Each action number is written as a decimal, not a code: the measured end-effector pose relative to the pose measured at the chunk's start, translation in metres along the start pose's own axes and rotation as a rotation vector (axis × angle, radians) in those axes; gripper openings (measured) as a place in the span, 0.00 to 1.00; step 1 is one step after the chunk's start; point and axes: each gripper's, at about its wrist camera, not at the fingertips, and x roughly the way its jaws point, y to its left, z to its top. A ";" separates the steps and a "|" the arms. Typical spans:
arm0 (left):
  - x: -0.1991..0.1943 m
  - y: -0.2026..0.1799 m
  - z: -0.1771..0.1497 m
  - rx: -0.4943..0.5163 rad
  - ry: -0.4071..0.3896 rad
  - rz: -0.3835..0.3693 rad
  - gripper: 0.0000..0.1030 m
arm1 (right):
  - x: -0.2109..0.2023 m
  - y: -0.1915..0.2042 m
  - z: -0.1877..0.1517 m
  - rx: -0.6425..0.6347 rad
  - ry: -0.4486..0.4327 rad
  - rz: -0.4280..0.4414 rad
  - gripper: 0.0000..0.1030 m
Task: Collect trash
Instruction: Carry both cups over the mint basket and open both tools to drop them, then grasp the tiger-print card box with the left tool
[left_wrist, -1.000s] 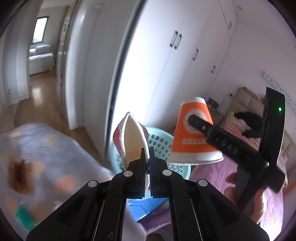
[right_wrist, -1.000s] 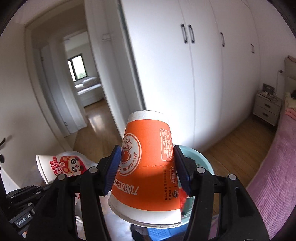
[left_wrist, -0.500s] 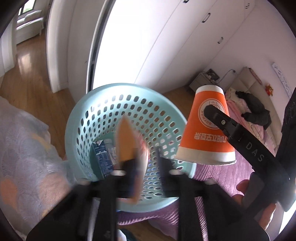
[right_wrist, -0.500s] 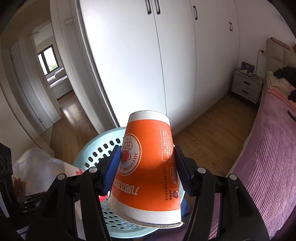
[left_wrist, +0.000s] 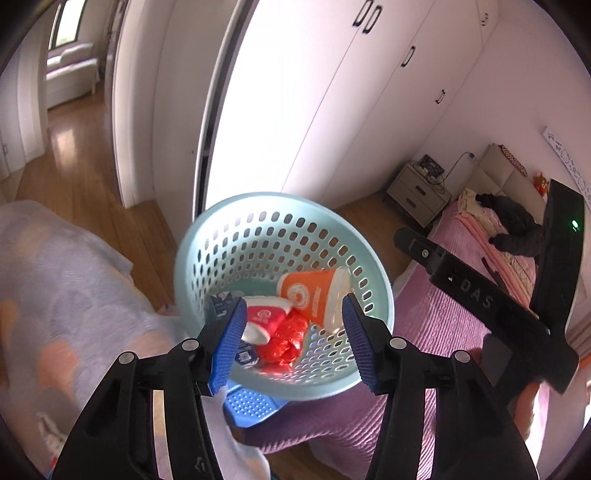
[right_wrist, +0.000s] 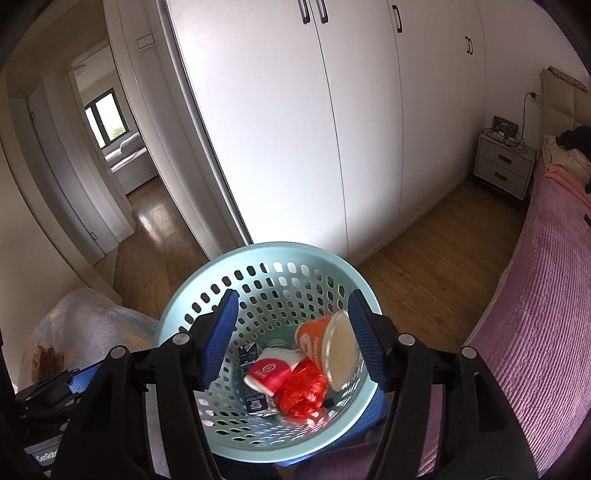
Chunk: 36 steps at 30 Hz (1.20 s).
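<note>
Hovering my left tool (left_wrist: 291, 341) and right tool (right_wrist: 291, 338), both wide, over the perforated laundry basket (right_wrist: 207, 295) with the orange paper cup (right_wrist: 314, 338) inside

White wardrobe doors (right_wrist: 332, 129), wooden floor (right_wrist: 424, 266), bedside cabinet (right_wrist: 504, 170) (cables on top), pink-covered bed (right_wrist: 546, 332).

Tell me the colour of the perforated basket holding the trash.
Pale teal basket; the right wrist view shows it best.

The basket (right_wrist: 192, 314) stands before the wardrobe (right_wrist: 295, 129), with the bed (right_wrist: 546, 314) to its right. Inside it, the large cup (right_wrist: 314, 338) lies on its side to the right of the small cup (right_wrist: 271, 373), with the crumpled bag (right_wrist: 303, 389) just before them and a carton (right_wrist: 248, 356) to their left.
</note>
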 end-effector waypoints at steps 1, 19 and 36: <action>-0.009 -0.002 -0.002 0.007 -0.016 0.003 0.51 | -0.005 0.002 0.000 0.000 -0.004 0.008 0.57; -0.156 0.033 -0.061 -0.074 -0.243 0.073 0.51 | -0.100 0.084 -0.031 -0.149 -0.106 0.171 0.57; -0.203 0.091 -0.146 -0.119 -0.242 0.323 0.63 | -0.106 0.156 -0.095 -0.311 -0.026 0.329 0.57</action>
